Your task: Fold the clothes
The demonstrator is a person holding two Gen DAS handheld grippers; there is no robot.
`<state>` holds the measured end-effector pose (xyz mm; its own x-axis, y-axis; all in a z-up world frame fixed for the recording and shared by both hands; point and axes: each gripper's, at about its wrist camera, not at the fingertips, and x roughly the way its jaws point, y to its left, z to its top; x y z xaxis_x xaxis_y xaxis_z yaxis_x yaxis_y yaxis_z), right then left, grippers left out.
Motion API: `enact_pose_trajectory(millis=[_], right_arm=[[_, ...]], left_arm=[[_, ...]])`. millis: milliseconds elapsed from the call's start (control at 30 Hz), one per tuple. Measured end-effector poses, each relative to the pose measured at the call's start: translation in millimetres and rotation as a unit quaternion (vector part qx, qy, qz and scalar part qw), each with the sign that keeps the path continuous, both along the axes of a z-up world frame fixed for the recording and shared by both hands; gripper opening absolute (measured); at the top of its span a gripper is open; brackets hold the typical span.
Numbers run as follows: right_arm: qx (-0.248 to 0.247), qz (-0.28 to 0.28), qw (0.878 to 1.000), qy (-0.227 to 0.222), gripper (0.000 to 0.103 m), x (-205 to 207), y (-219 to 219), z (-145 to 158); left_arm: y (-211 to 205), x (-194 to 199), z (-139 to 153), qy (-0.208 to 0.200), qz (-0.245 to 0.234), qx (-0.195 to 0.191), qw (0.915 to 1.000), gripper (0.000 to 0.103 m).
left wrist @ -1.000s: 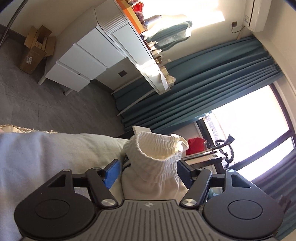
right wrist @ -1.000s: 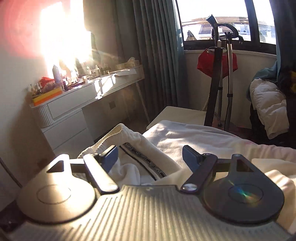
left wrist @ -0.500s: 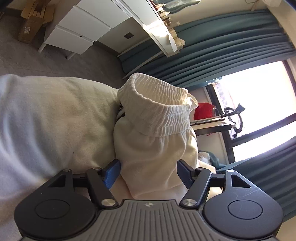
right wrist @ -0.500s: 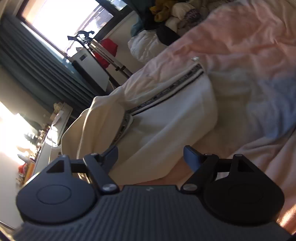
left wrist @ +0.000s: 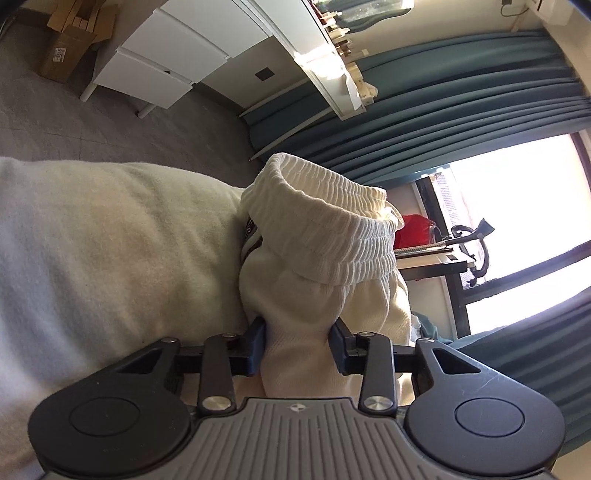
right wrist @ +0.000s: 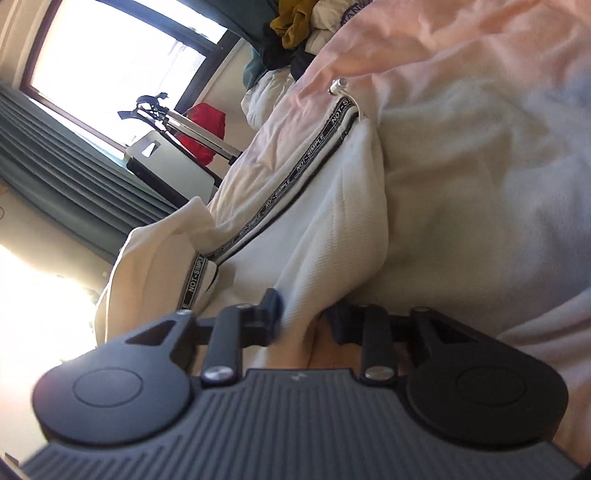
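Note:
Cream white sweatpants (left wrist: 321, 258) with a ribbed elastic waistband lie on a pale blanket (left wrist: 92, 240) on the bed. My left gripper (left wrist: 297, 345) is shut on a bunch of the pants' fabric just below the waistband. In the right wrist view the same pants (right wrist: 325, 221) show a black-and-white "NOT-SIMPLE" side stripe (right wrist: 295, 170) and a drawstring tip. My right gripper (right wrist: 303, 317) is shut on a fold of the pants' fabric near their edge.
A white dresser (left wrist: 177, 55) and a cardboard box (left wrist: 66, 44) stand on the grey floor beyond the bed. Teal curtains (left wrist: 443, 110) and a bright window are to the right. A pile of clothes (right wrist: 295, 29) and a red bag (right wrist: 203, 125) lie beyond the pink bedding (right wrist: 480, 92).
Both grippers have closed from open onto the sweatpants' fabric. The right gripper tilted down from the room to the bed a second ago and has moved closer to the pants.

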<state>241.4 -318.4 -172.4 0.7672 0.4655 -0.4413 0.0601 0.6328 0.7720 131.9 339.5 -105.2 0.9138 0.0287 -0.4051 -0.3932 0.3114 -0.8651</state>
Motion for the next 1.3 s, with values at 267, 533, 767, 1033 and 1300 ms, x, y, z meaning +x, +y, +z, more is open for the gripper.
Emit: enact_pose_trajectory(millis=[267, 533, 767, 1033, 1300], right_arm=[[-0.010, -0.051, 0.996, -0.066, 0.010, -20.7, -24.8, 62.0], [0.020, -0.137, 0.983, -0.121, 0.009, -53.4, -110.6, 120.7], [0.045, -0.227, 0.959, -0.166, 0.009, -78.4, -193.8, 145.7], [-0.026, -0.287, 0.954, -0.088, 0.009, -77.2, -270.8, 92.4], [-0.017, -0.283, 0.958, 0.045, 0.011, -64.0, -282.5, 25.4]], left_arm=[[17.5, -19.6, 41.2, -0.031, 0.032, 0.037, 0.9983, 0.012], [48.3, -46.4, 138.5, -0.039, 0.041, 0.094, 0.9940, 0.011], [74.7, -55.0, 192.6, -0.017, 0.056, 0.058, 0.9966, 0.011], [86.2, -39.6, 127.6, 0.062, 0.042, 0.009, 0.9971, 0.013], [72.6, -63.2, 84.7, 0.032, 0.039, 0.006, 0.9987, 0.020]])
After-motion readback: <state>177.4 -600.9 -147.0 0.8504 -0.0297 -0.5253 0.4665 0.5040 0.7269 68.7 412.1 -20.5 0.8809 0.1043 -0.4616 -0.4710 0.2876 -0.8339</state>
